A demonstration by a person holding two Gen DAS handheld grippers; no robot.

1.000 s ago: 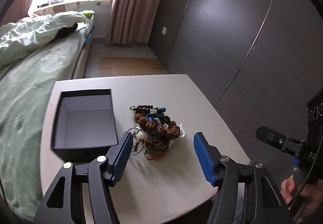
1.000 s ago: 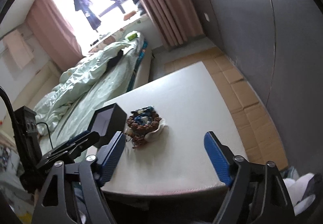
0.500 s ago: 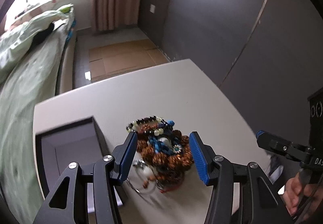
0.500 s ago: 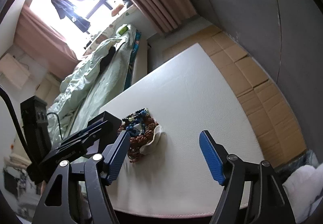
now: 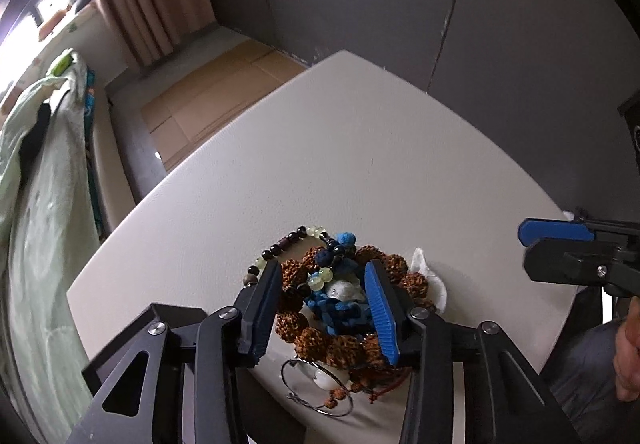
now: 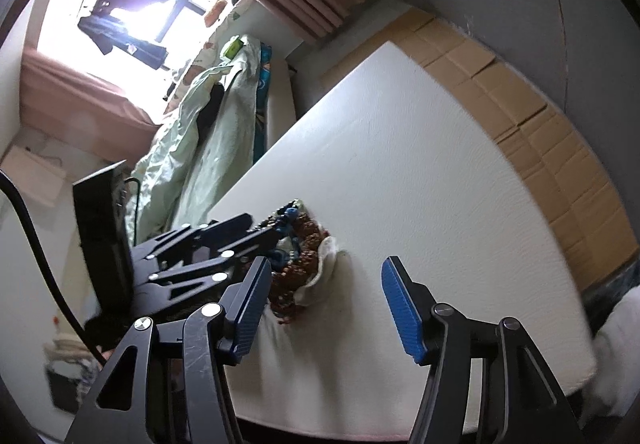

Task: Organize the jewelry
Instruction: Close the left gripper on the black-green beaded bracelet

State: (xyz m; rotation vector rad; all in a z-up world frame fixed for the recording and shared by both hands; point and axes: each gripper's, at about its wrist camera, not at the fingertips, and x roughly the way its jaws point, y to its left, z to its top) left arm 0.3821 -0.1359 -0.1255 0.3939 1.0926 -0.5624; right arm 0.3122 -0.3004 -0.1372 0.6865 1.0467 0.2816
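A heap of jewelry (image 5: 340,296) lies on the white table (image 5: 360,164): brown seed-bead bracelets, a blue knotted cord piece, a dark and pale bead string, a thin metal ring (image 5: 316,392) and a white shell-like dish (image 5: 432,280). My left gripper (image 5: 322,298) is down over the heap, its jaws partly closed around the blue cord and brown beads, still with a gap. My right gripper (image 6: 328,300) is open and empty, held above the table just right of the heap (image 6: 300,260).
The black box is hidden from the left wrist view; a dark box shape (image 6: 100,236) shows at left in the right wrist view. A bed with green bedding (image 5: 36,184) lies left of the table. A dark wall (image 5: 440,4) stands behind.
My left gripper has moved forward and down onto the jewelry heap and its jaws have narrowed around it. My right gripper has tilted and moved closer to the heap, still open.
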